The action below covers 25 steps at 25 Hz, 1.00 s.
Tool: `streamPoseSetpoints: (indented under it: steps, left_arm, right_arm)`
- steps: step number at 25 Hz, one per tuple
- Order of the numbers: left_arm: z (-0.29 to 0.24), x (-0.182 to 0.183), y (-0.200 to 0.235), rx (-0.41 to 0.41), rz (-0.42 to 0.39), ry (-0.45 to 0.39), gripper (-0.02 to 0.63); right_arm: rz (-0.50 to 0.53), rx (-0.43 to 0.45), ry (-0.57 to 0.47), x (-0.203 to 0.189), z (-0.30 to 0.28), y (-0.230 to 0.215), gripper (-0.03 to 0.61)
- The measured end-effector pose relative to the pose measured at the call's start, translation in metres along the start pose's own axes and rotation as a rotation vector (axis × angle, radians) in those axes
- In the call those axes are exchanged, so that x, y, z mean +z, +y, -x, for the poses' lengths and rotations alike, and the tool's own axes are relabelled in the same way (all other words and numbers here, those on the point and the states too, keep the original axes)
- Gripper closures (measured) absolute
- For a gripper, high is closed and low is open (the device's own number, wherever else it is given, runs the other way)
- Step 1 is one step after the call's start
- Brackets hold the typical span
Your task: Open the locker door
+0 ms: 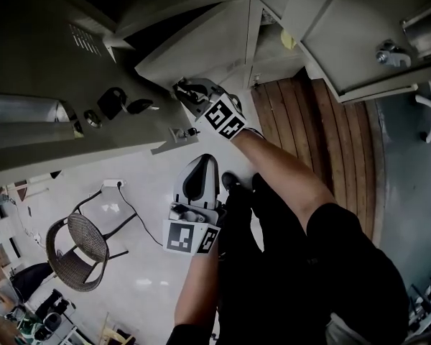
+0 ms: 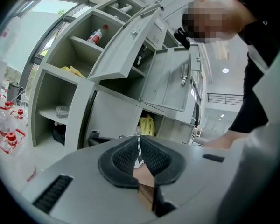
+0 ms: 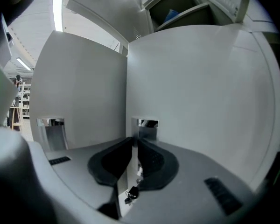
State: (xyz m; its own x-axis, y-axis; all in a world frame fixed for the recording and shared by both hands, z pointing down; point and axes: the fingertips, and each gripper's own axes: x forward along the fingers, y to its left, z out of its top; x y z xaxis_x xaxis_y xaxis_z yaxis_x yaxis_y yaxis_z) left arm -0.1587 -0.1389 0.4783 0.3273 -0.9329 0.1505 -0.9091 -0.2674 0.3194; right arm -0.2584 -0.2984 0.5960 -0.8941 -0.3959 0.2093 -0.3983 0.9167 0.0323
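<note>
Grey lockers fill the top of the head view. One locker door (image 1: 201, 38) stands swung out, and my right gripper (image 1: 192, 93) sits at its free edge. In the right gripper view the jaws are closed on the thin door edge (image 3: 128, 139), with grey door panels (image 3: 200, 87) to either side and a chrome pull (image 3: 147, 123) just beyond the pads. A small key with a black fob (image 3: 130, 193) shows low in the gap. My left gripper (image 1: 198, 182) hangs lower, away from the lockers; its pads (image 2: 151, 155) meet with nothing between them.
More keys (image 1: 115, 103) hang from lockers at the left. Open compartments hold a bottle (image 2: 97, 34) and something yellow (image 2: 147, 125). A wicker chair (image 1: 75, 246) stands on the white floor. A wooden strip (image 1: 323, 142) runs along the locker base. The person's legs (image 1: 309, 264) fill the lower right.
</note>
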Motion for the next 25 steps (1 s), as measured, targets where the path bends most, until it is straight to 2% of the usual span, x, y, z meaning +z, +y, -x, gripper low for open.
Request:
streamPoseSetpoints:
  steps: [7,15,25]
  left_arm:
    - [-0.001,0.002,-0.004,-0.001,0.003,0.006,0.588]
    - [-0.004,0.002,-0.011,0.007,0.01,0.013,0.588]
    - [-0.002,-0.008,-0.017,-0.021,0.032,0.018,0.588]
  right_arm:
    - [0.013,0.071,-0.021,-0.005,0.015,0.01,0.531]
    - [0.024,0.116,-0.015,-0.011,0.041,0.02,0.526]
    - [0.036,0.157,-0.037,-0.017,0.069,0.028,0.523]
